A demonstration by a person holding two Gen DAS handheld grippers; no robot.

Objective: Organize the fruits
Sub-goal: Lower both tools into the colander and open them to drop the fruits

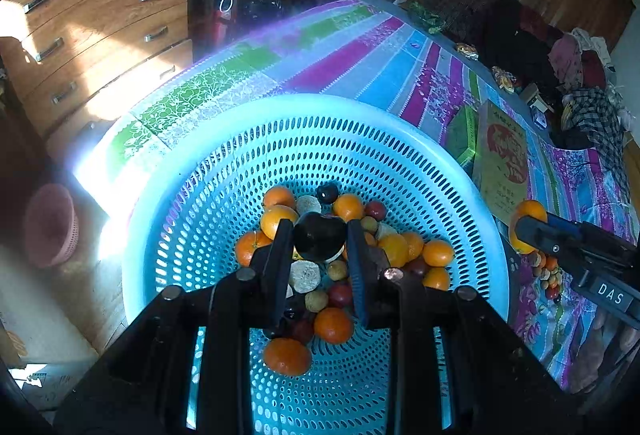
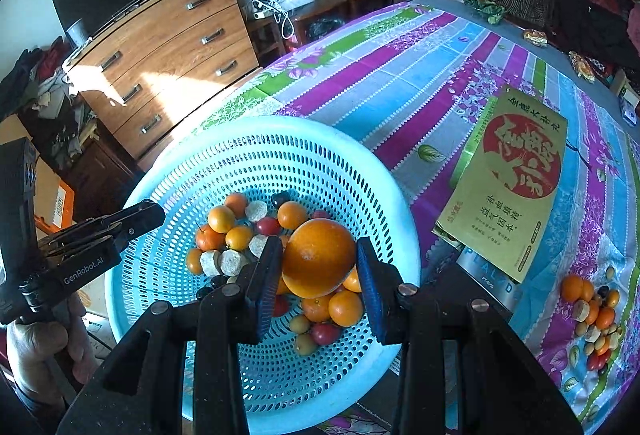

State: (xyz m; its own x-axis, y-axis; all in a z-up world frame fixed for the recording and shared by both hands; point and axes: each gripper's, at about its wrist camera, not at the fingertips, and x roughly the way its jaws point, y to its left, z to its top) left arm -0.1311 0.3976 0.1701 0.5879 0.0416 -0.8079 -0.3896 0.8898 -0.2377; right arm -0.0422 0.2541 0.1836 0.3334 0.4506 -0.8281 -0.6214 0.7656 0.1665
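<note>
- My left gripper [image 1: 320, 247] is clamped on a dark plum [image 1: 319, 241], glossy and near black, hanging over the blue colander basket [image 1: 168, 163].
- My right gripper [image 2: 318, 267] pinches a large orange [image 2: 319, 258], smooth and bright, above the same basket.
- I'd say we're well along: the basket already holds a mound of oranges, small red fruits and pale chunks.
- Left to do: a small fruit pile [image 2: 596, 319] on the striped tablecloth [image 2: 400, 83], beyond the basket.
</note>
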